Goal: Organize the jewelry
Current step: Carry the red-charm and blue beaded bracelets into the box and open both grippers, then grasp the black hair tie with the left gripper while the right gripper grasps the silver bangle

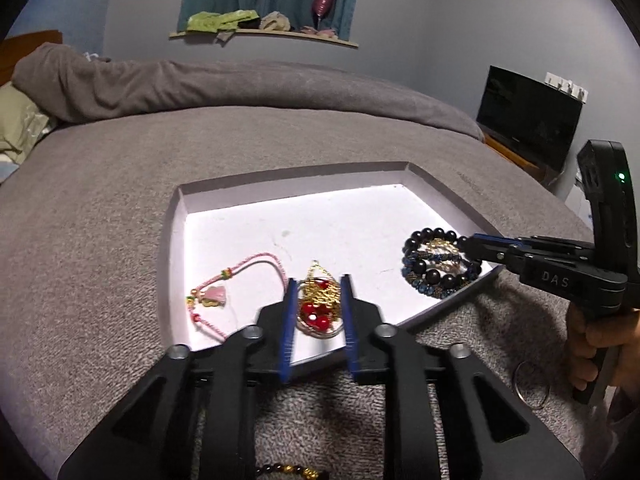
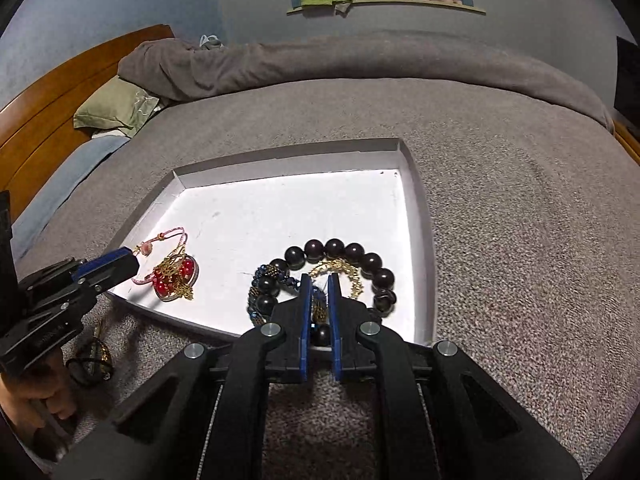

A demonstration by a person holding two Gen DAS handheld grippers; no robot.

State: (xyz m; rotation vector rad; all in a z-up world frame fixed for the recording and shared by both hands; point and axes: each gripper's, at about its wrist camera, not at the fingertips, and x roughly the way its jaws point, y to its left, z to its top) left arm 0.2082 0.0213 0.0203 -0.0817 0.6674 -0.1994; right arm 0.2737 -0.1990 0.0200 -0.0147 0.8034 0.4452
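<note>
A white tray (image 1: 280, 178) (image 2: 288, 158) lies on the grey bed cover. At its near left edge rests a red-bead and gold-chain piece (image 1: 320, 312) (image 2: 176, 276), and my left gripper (image 1: 319, 280) (image 2: 134, 264) stands open around it without pressing on it. A pink cord bracelet (image 1: 256, 260) (image 2: 176, 234) lies to the left of that piece. At the tray's near right, a dark bead bracelet (image 1: 424, 236) (image 2: 336, 248) is piled with a blue beaded one (image 2: 276, 270) and a gold chain (image 2: 340, 268). My right gripper (image 2: 319, 278) (image 1: 466, 244) is shut on a bead of the dark bracelet.
On the cover outside the tray lie a dark-and-gold bracelet (image 2: 94, 360) (image 1: 288, 472) and a metal ring (image 1: 530, 384). A rolled grey blanket (image 1: 240, 84) runs along the far side of the bed. A green pillow (image 2: 116, 108) and a wooden headboard (image 2: 52, 112) are at the left.
</note>
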